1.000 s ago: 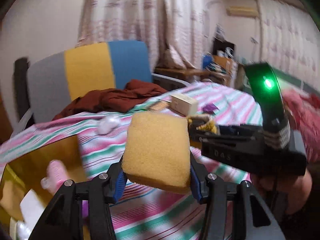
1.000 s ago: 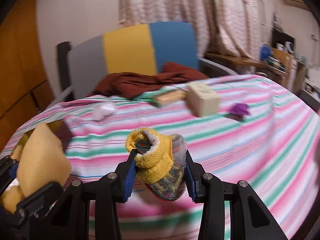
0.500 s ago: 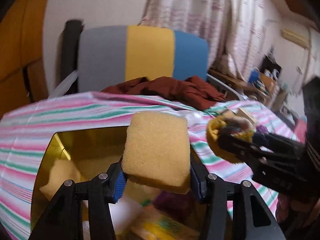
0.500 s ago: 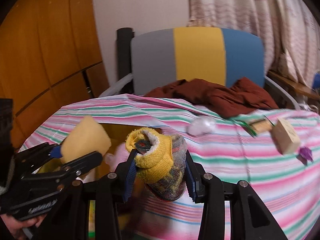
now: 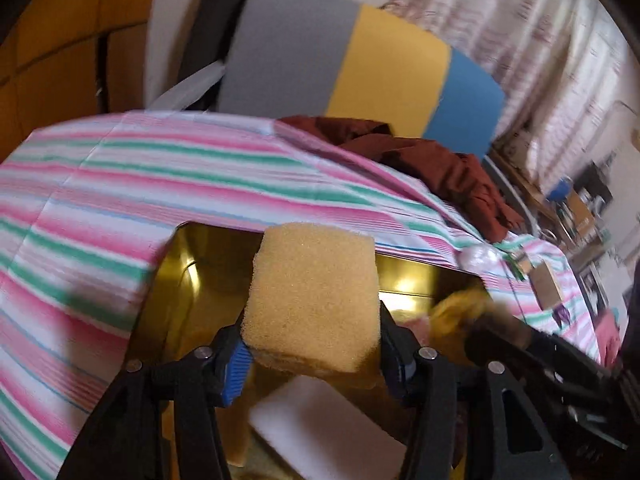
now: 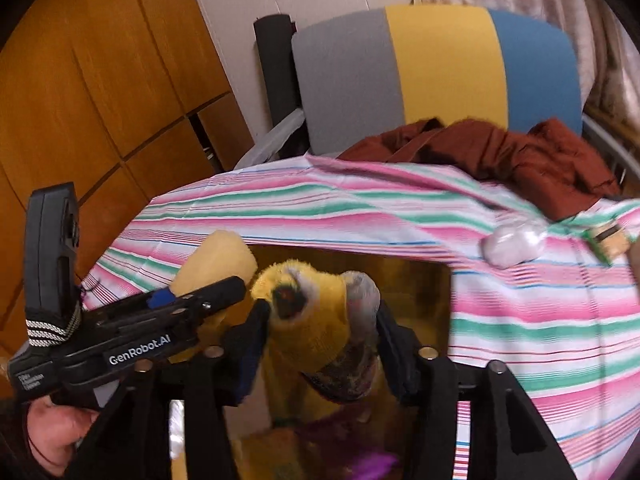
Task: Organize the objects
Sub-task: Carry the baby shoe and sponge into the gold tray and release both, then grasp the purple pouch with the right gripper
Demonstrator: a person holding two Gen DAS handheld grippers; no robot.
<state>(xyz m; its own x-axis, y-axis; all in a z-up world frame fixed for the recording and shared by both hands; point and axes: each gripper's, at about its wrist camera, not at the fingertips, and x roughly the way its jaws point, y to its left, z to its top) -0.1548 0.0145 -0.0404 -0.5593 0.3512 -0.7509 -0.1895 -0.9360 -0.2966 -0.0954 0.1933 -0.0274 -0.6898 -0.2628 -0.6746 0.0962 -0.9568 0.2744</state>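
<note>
My left gripper (image 5: 314, 354) is shut on a yellow sponge (image 5: 314, 296) and holds it over the open gold box (image 5: 188, 264). The sponge also shows in the right wrist view (image 6: 218, 266), left of the slipper. My right gripper (image 6: 320, 340) is shut on a yellow knitted slipper (image 6: 308, 320) and holds it over the same gold box (image 6: 420, 276), close beside the left gripper. The slipper shows blurred in the left wrist view (image 5: 460, 312). Inside the box lie a white block (image 5: 320, 432) and other items, partly hidden.
The box sits on a table with a pink, green and white striped cloth (image 6: 520, 312). On the cloth lie a white wad (image 6: 514, 244), a small green-edged item (image 6: 608, 242) and a tan box (image 5: 546, 282). A chair (image 6: 440, 68) with a dark red garment (image 6: 520, 156) stands behind.
Both grippers have swung left from the middle of the table to above the gold box, each still holding its object. The slipper and sponge now hang lower over the box opening.
</note>
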